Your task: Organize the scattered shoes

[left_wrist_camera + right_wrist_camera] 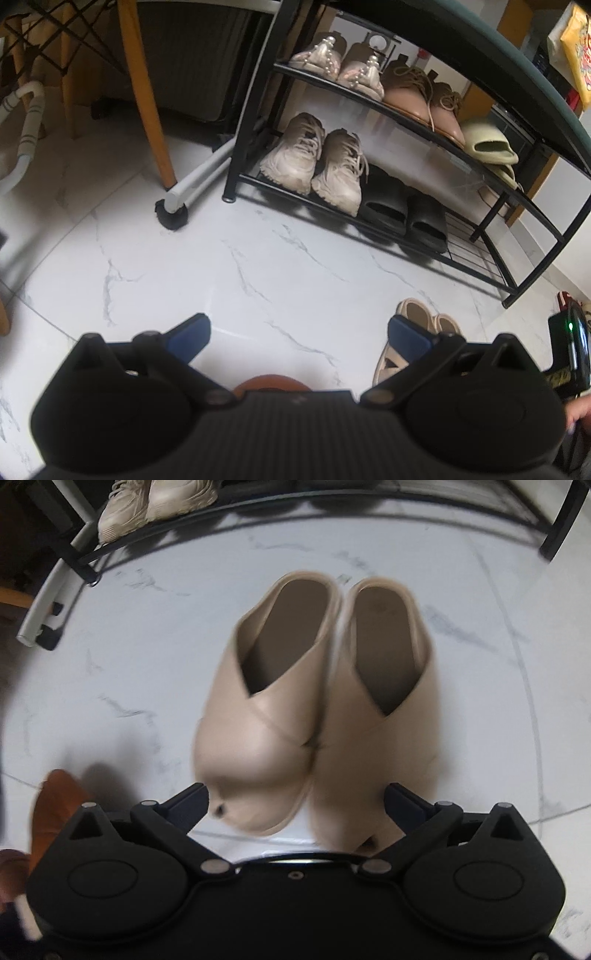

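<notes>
Below, on the white marble floor [129, 672], a pair of beige slippers [317, 716] lay side by side, touching each other, in front of the black shoe rack [436, 122]. The right gripper [295, 805] was spread wide, its fingers on both sides of the slippers' near ends, gripping nothing. The left gripper [299, 334] was also spread, empty, above bare floor, just beside the same slippers. On the rack stood cream sneakers [314, 162], black slides [406, 218] and other pairs.
</notes>
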`<action>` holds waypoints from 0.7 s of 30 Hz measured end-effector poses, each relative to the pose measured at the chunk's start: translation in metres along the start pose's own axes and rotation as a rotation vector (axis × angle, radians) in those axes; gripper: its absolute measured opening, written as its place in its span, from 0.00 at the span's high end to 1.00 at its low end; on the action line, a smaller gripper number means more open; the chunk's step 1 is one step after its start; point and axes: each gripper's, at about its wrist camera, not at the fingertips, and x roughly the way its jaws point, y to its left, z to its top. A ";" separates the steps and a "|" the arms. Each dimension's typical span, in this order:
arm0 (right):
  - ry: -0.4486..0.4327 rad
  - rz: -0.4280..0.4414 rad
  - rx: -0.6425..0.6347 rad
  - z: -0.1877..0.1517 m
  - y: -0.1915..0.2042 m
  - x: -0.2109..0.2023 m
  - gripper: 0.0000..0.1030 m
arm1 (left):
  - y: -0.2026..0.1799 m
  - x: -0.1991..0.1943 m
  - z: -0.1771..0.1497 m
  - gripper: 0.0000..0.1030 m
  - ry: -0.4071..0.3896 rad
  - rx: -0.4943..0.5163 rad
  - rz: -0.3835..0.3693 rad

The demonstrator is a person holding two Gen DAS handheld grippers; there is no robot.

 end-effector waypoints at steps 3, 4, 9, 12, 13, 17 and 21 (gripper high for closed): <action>0.022 -0.048 -0.069 -0.005 0.014 0.002 0.00 | 0.004 0.000 0.002 0.01 0.002 -0.021 0.000; 0.038 -0.055 -0.077 -0.005 0.016 0.003 0.00 | 0.006 0.000 0.002 0.01 0.002 -0.029 0.001; 0.098 -0.030 -0.036 -0.004 0.013 0.005 0.00 | 0.012 0.000 0.005 0.01 0.006 -0.071 -0.007; 0.138 0.023 0.054 0.000 0.001 0.006 0.00 | 0.013 -0.001 0.006 0.01 0.002 -0.075 -0.009; 0.158 0.044 0.087 0.001 -0.005 0.006 0.00 | 0.013 -0.003 0.007 0.01 -0.003 -0.074 -0.011; 0.208 0.140 0.227 0.006 -0.022 -0.002 0.00 | 0.010 -0.005 0.010 0.01 0.006 -0.071 -0.028; 0.176 0.214 0.279 0.007 -0.032 -0.027 0.00 | 0.003 -0.008 0.010 0.01 0.015 -0.040 -0.060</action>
